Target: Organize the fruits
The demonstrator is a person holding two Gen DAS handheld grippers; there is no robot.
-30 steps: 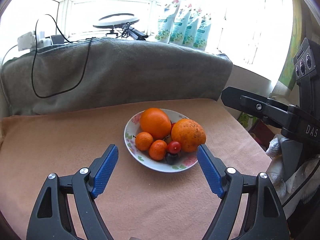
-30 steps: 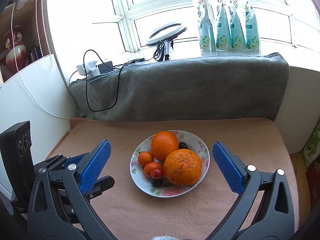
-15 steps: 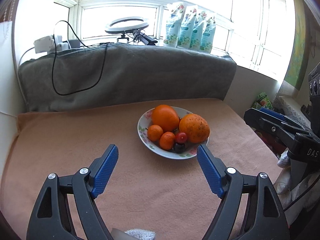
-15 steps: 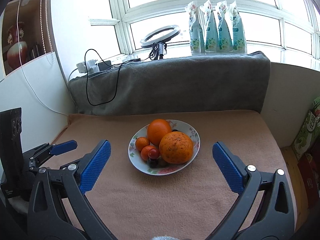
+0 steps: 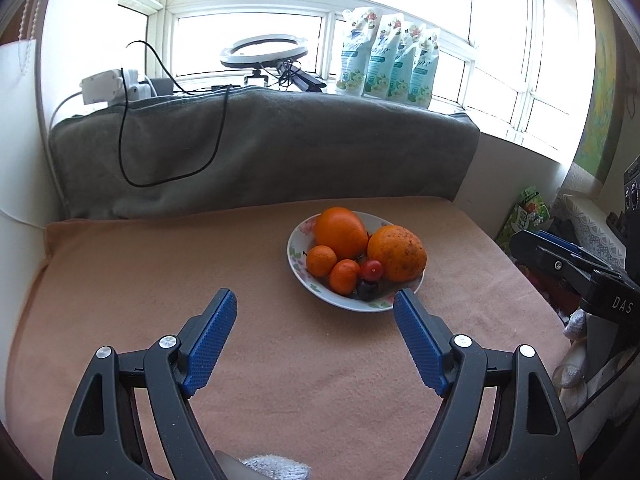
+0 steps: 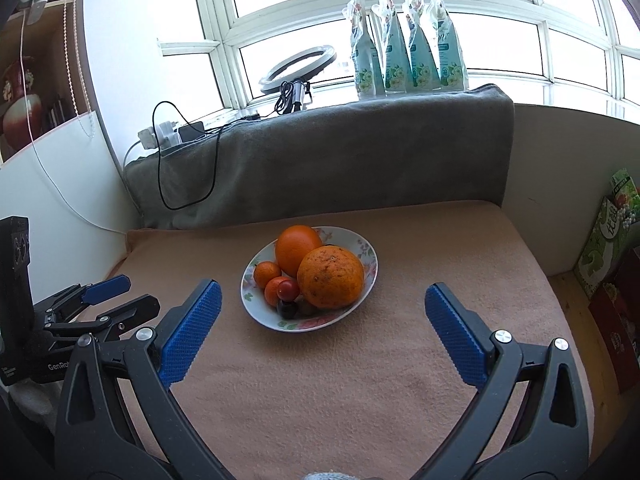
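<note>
A floral-rimmed white bowl [image 5: 298, 240] [image 6: 366, 246] sits on the peach blanket and holds two large oranges [image 5: 397, 254] [image 6: 330, 277], two small mandarins [image 5: 321, 260] [image 6: 267, 274], a red cherry tomato [image 5: 372, 269] [image 6: 288, 289] and a dark round fruit [image 5: 367, 288] [image 6: 287, 309]. My left gripper [image 5: 314, 304] is open and empty, hovering short of the bowl's near-left side. My right gripper [image 6: 323, 300] is open and empty too, its blue pads wide apart in front of the bowl. Each gripper shows at the edge of the other's view.
A grey cushion [image 5: 280, 148] [image 6: 340, 152] backs the blanket [image 5: 160, 272], with a black cable draped over it. Behind it, a ring light [image 6: 298, 68], a power strip [image 5: 108, 86] and several pouches [image 6: 404, 48] line the windowsill. Boxes [image 6: 608, 248] stand at the right.
Both grippers have drawn back from the bowl, which now looks smaller and farther away. Their jaws stayed open at the same width. The fruit has not moved.
</note>
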